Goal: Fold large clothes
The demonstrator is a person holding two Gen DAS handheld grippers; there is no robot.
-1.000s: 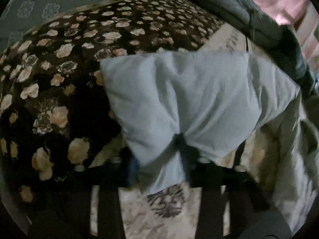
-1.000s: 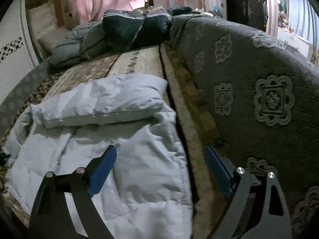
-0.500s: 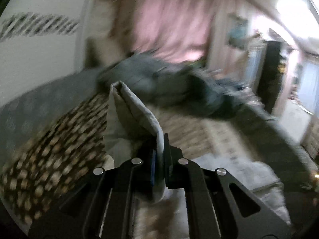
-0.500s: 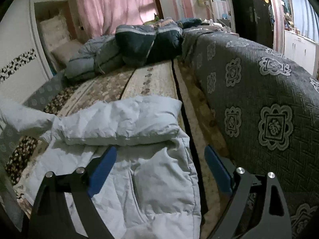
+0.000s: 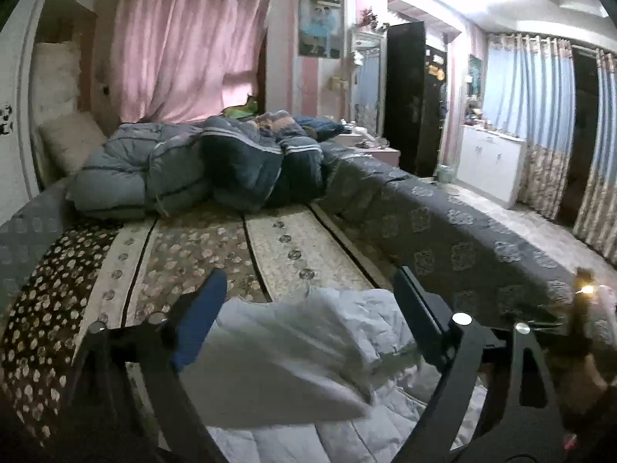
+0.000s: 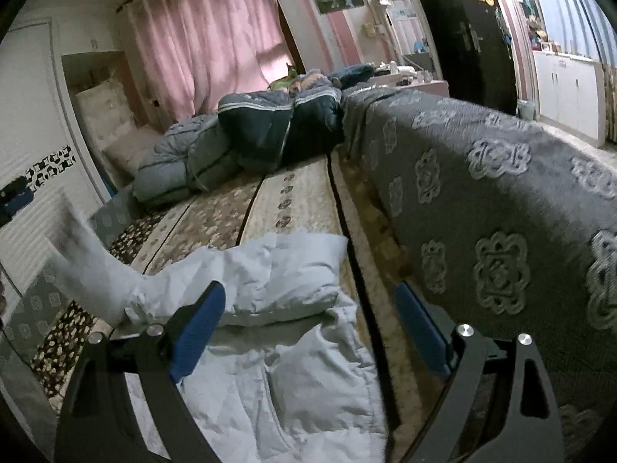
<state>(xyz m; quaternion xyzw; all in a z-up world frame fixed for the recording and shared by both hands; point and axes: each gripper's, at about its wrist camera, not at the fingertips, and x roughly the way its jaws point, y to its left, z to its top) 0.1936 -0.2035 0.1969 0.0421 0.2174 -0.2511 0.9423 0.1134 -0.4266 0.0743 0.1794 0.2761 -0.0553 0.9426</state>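
A pale blue padded jacket (image 6: 270,378) lies spread on the bed, one sleeve folded across its top. Its other sleeve (image 5: 277,362) is blurred in mid-air just in front of my left gripper (image 5: 308,293), which is open and empty above the jacket. In the right wrist view that sleeve (image 6: 96,270) sticks up at the left, blurred. My right gripper (image 6: 308,301) is open and empty, hovering over the jacket's right side near the folded sleeve (image 6: 277,274).
The bed has a patterned floral spread (image 5: 185,254). A heap of dark blue and grey quilts (image 5: 216,169) lies at the far end. A grey patterned cover (image 6: 493,200) rises along the right side. A white cabinet (image 5: 489,166) and curtains stand beyond.
My left gripper lifted the sleeve it held, swung it over toward the jacket and opened; the sleeve is now loose and falling. The right gripper rose slightly and stayed open.
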